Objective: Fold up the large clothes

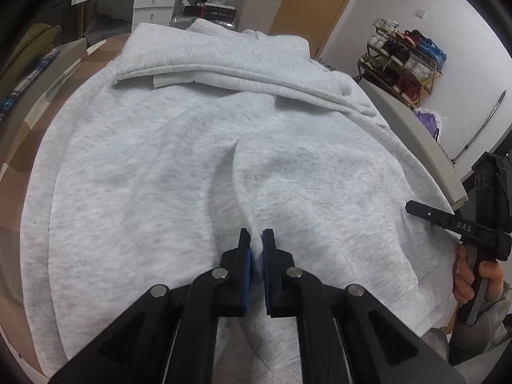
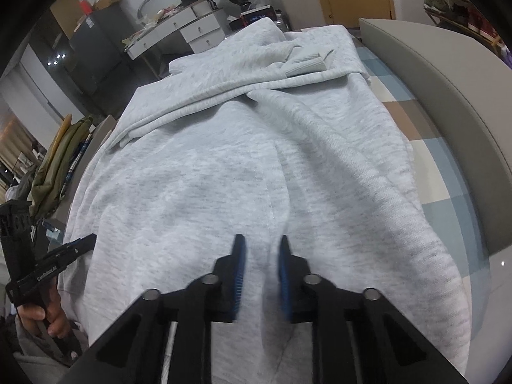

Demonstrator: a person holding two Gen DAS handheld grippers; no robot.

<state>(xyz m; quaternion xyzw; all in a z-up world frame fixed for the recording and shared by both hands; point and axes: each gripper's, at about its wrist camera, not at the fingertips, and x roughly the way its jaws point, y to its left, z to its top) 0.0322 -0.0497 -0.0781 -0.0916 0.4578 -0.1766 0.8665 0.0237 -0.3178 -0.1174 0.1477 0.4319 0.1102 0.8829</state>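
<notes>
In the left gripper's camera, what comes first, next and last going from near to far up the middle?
left gripper pinching the fabric → grey sweatshirt body → folded-over sleeve → black box → white drawers

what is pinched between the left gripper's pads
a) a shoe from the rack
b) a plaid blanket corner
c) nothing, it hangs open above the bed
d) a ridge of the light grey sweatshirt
d: in the left wrist view the left gripper is closed on a raised fold of the grey sweatshirt near its hem.
</notes>
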